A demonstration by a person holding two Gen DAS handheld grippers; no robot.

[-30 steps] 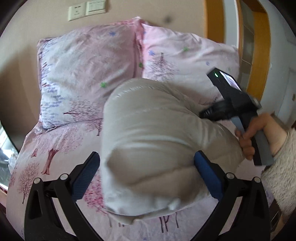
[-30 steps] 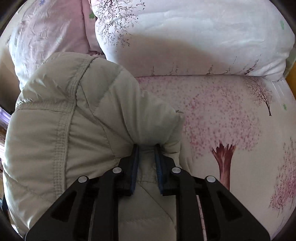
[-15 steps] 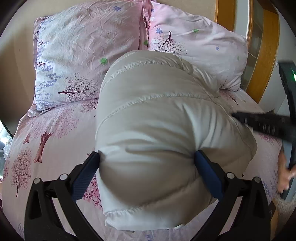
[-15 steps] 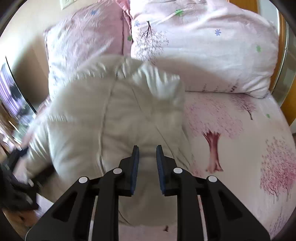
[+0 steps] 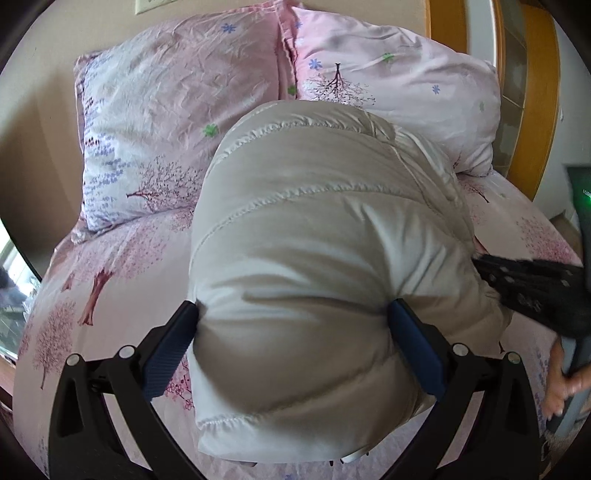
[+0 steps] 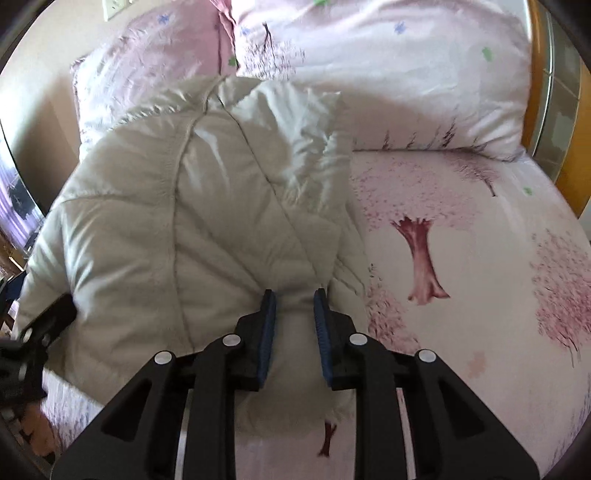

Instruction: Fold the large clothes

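Puffer jacket (image 5: pixel 325 240), bundled into a fat roll, lying on the bed (image 6: pixel 461 332). Under the jacket and spreading out on every side of it: smooth pink sheet printed with blossom trees, brown trunks, speckled crowns.

Behind the jacket, propped against a beige wall, two plump pillows in the same print: left pillow (image 5: pixel 166 129), creased and lilac-tinted along one edge; right pillow (image 5: pixel 406 85), paler, close against the jacket's far end. Farther from the jacket, past the right pillow, an orange wooden frame (image 5: pixel 535 110).

Jacket itself: pale beige, faintly glossy shell, quilted into swollen bands by puckered stitch lines, with a hemmed edge at the near end.

Clamped on that near end, left tool (image 5: pixel 293 304): black arms, ribbed blue pads spread wide yet pressed into the roll from both sides, fabric bulging between.

At the jacket's right flank, right tool (image 6: pixel 294 295): pads a little apart, just been opening, jacket fabric showing through the narrow gap but not squeezed.

Around that tool's grey handle, right of the jacket, a hand (image 5: pixel 557 387). High on the wall behind the jacket, a pale switch plate (image 5: pixel 151 4).
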